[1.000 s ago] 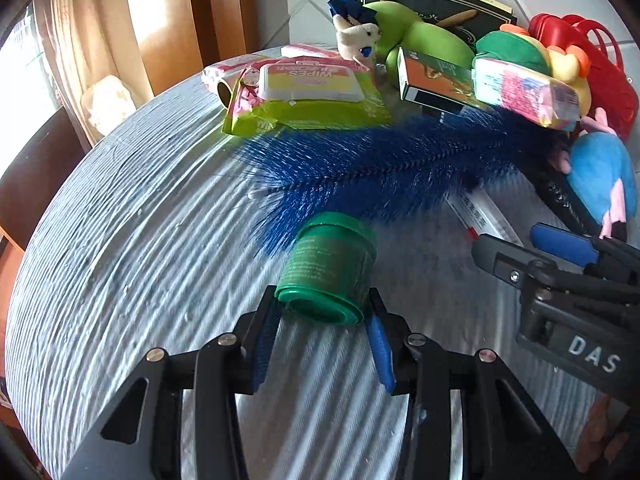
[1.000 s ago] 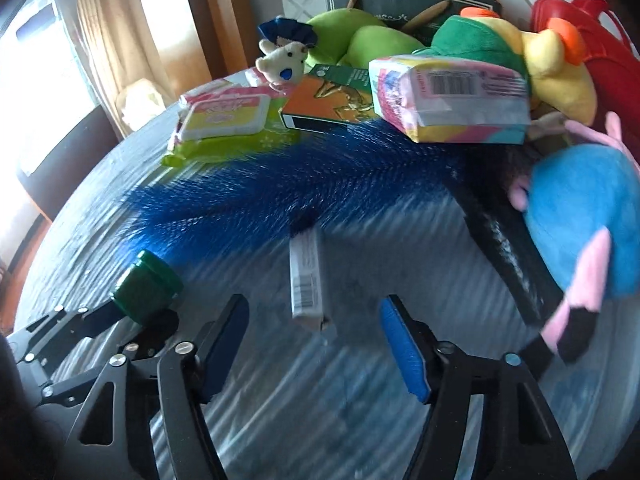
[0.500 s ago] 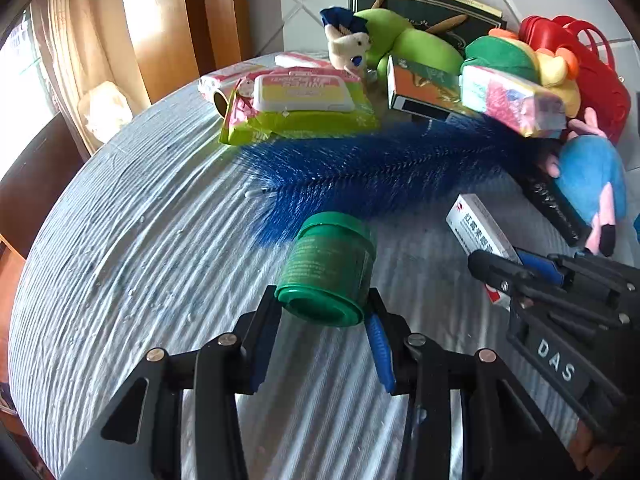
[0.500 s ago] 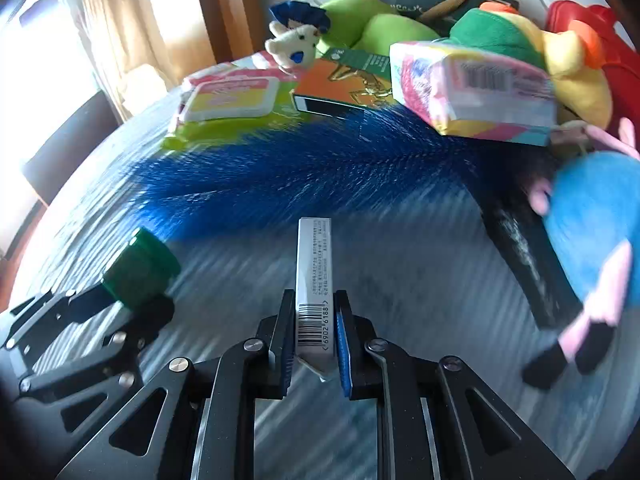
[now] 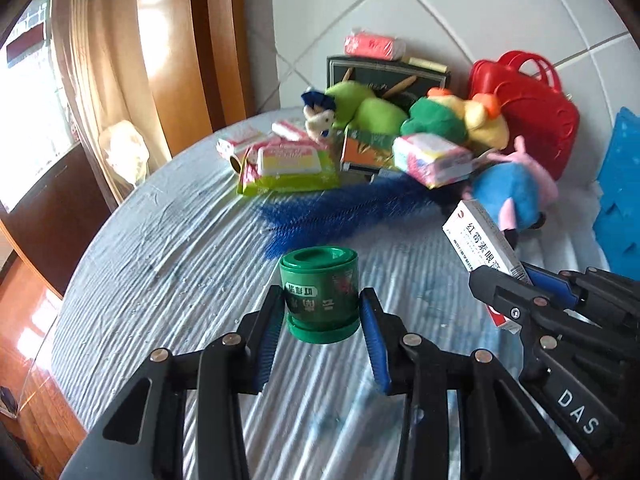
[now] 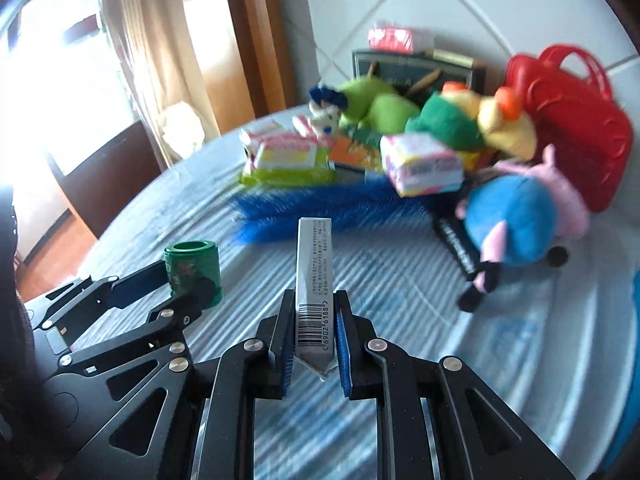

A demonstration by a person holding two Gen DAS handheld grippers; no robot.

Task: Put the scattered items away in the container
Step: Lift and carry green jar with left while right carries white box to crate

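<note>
My left gripper point(image 5: 322, 308) is shut on a green jar point(image 5: 319, 292) and holds it above the striped tablecloth; the jar also shows in the right wrist view point(image 6: 194, 270). My right gripper point(image 6: 313, 320) is shut on a thin white ointment box point(image 6: 314, 276), lifted off the table; the box also shows in the left wrist view point(image 5: 486, 246). A blue container point(image 5: 620, 196) stands at the right edge.
A blue bristle brush point(image 5: 340, 208) lies mid-table. Behind it sit a wipes pack point(image 5: 288, 168), an orange box point(image 5: 362, 152), a colourful packet point(image 5: 434, 160), plush toys point(image 5: 514, 192), a red bag point(image 5: 532, 108) and a dark box point(image 5: 384, 76) against the tiled wall.
Both grippers have lifted and tilted up. The right gripper closed on the ointment box and raised it off the table. The green jar has risen, now upright in the left gripper.
</note>
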